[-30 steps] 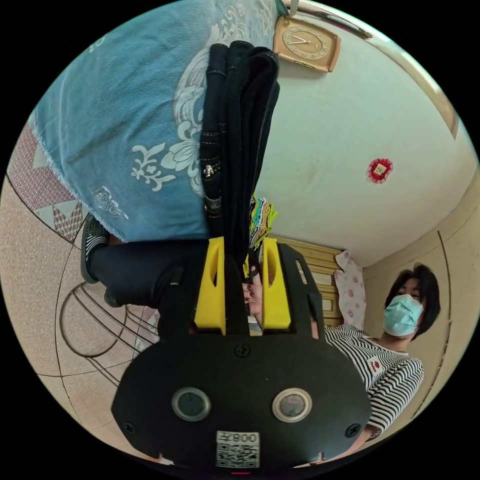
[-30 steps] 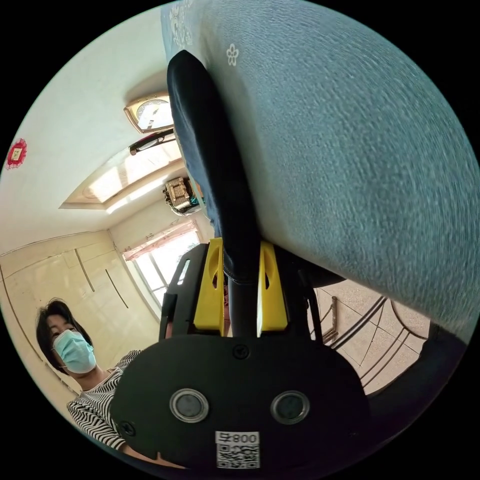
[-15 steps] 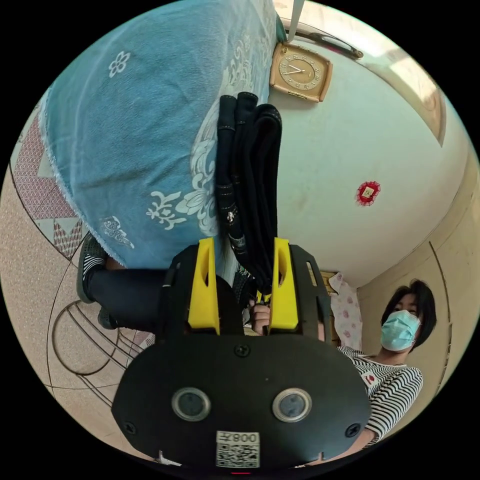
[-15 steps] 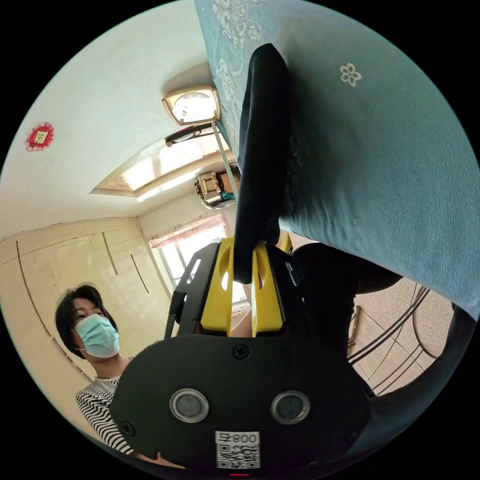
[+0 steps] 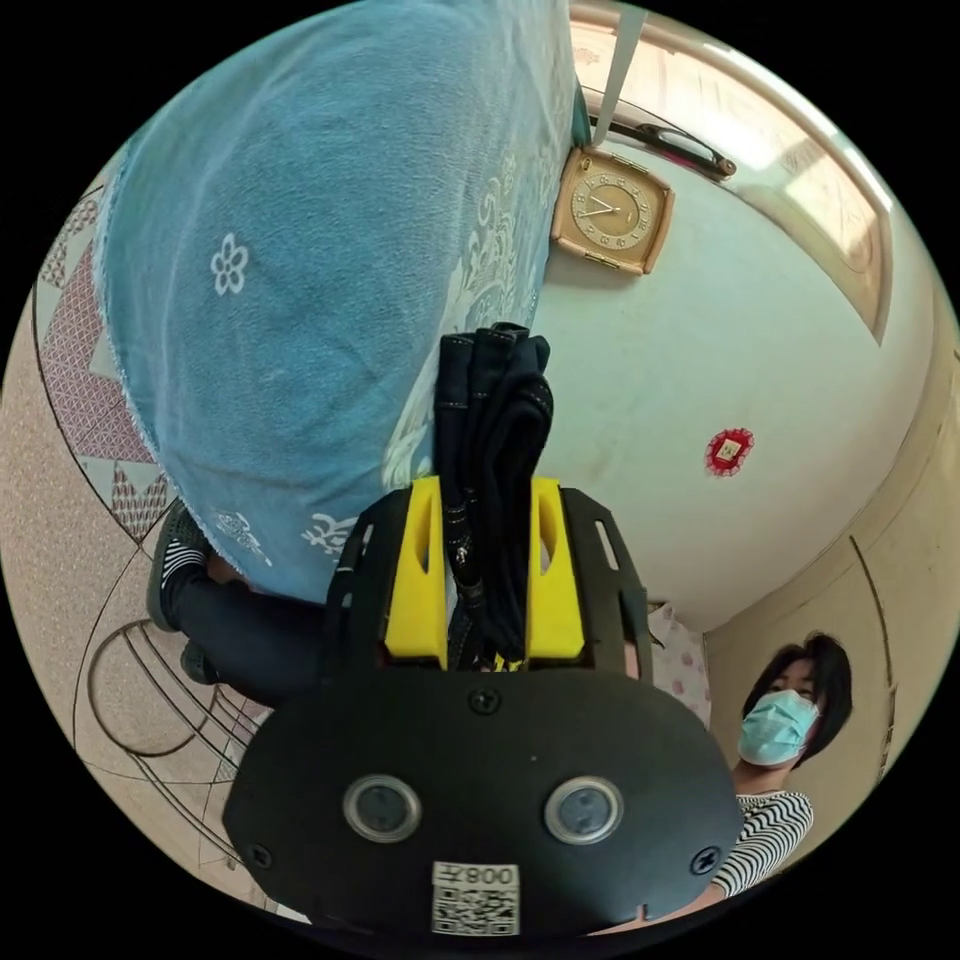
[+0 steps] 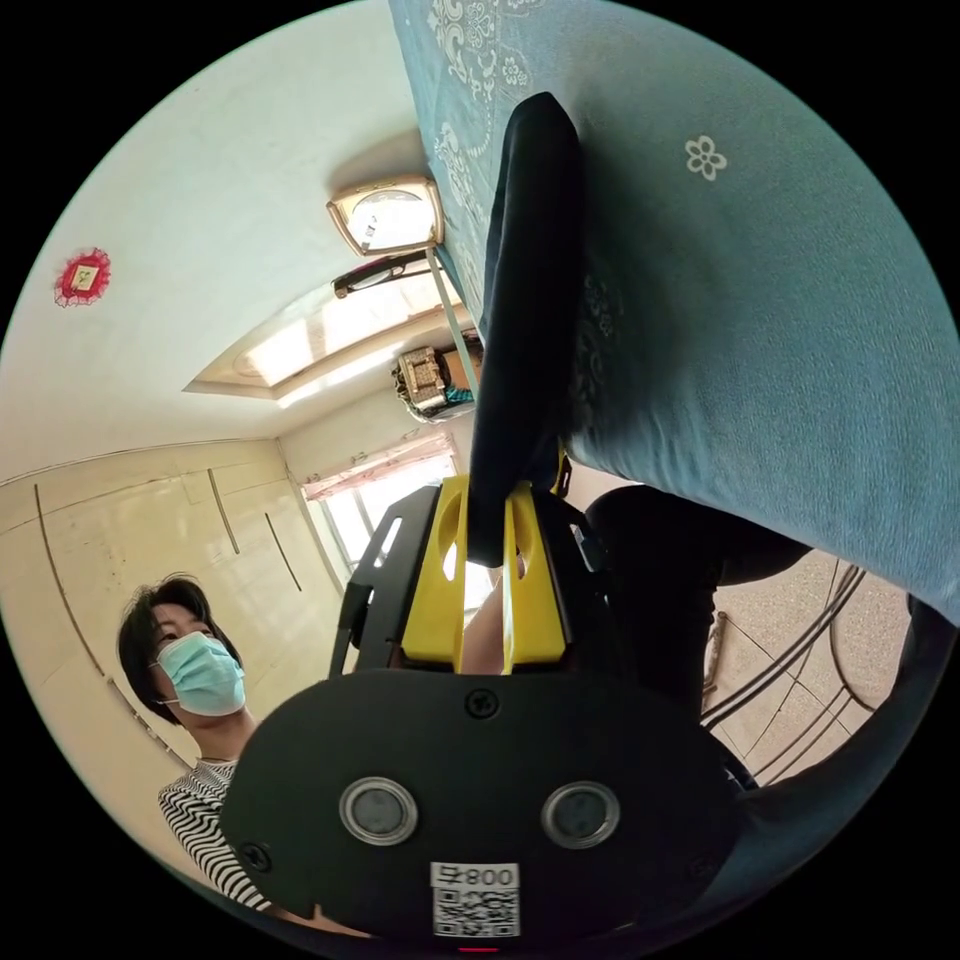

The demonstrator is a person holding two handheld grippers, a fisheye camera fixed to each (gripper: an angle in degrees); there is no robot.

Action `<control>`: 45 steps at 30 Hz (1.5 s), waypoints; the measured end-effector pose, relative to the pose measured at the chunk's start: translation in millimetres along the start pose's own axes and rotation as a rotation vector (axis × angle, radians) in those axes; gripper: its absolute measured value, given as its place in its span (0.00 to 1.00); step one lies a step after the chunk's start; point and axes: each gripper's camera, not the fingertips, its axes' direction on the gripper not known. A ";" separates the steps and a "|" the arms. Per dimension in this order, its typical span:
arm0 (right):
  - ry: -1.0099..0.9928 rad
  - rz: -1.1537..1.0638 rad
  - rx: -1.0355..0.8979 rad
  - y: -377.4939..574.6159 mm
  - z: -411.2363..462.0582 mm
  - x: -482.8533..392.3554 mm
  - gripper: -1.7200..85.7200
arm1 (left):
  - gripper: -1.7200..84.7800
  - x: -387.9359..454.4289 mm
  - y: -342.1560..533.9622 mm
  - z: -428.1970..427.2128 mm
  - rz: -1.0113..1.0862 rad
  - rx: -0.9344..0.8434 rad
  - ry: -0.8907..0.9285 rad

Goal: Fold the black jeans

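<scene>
The black jeans (image 5: 495, 420) are folded into a thick bundle of layers with pale stitching, lying against a blue patterned cloth (image 5: 300, 250). My left gripper (image 5: 487, 490) is shut on that bundle, which fills the gap between the yellow jaws. In the right gripper view the black jeans (image 6: 525, 290) show as a smooth folded edge standing along the blue cloth (image 6: 760, 300). My right gripper (image 6: 488, 490) is shut on the end of that edge, pinching it at the jaw tips.
A person in a striped top (image 5: 765, 825) stands close behind the grippers, with a dark-trousered leg (image 5: 240, 625) on the tiled floor (image 5: 60, 520). A clock (image 5: 610, 210) and a red ornament (image 5: 728, 450) hang on the pale wall.
Half a second ago the left jaws stood wide apart beside the bundle; they have slid further over it and closed. The right gripper keeps its hold on the jeans edge.
</scene>
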 end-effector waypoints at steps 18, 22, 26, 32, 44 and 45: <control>0.031 -0.148 0.033 20.7 -161.8 -116.7 0.07 | 0.11 223.3 108.2 41.5 0.236 -0.029 -0.145; 0.014 -0.204 0.047 52.8 -218.3 -151.9 0.07 | 0.11 281.0 146.8 61.7 0.288 -0.073 -0.132; 0.001 -0.252 0.077 96.6 -284.5 -180.5 0.07 | 0.11 335.8 189.2 88.3 0.318 -0.132 -0.133; -0.024 -0.321 0.164 172.4 -391.0 -208.6 0.07 | 0.11 409.1 248.4 142.3 0.341 -0.247 -0.132; -0.153 -0.419 0.506 304.0 -668.7 -231.4 0.07 | 0.11 587.2 355.7 383.6 0.484 -0.631 -0.184; -0.151 -0.435 0.529 309.9 -687.1 -237.7 0.07 | 0.11 597.7 362.5 401.7 0.495 -0.655 -0.175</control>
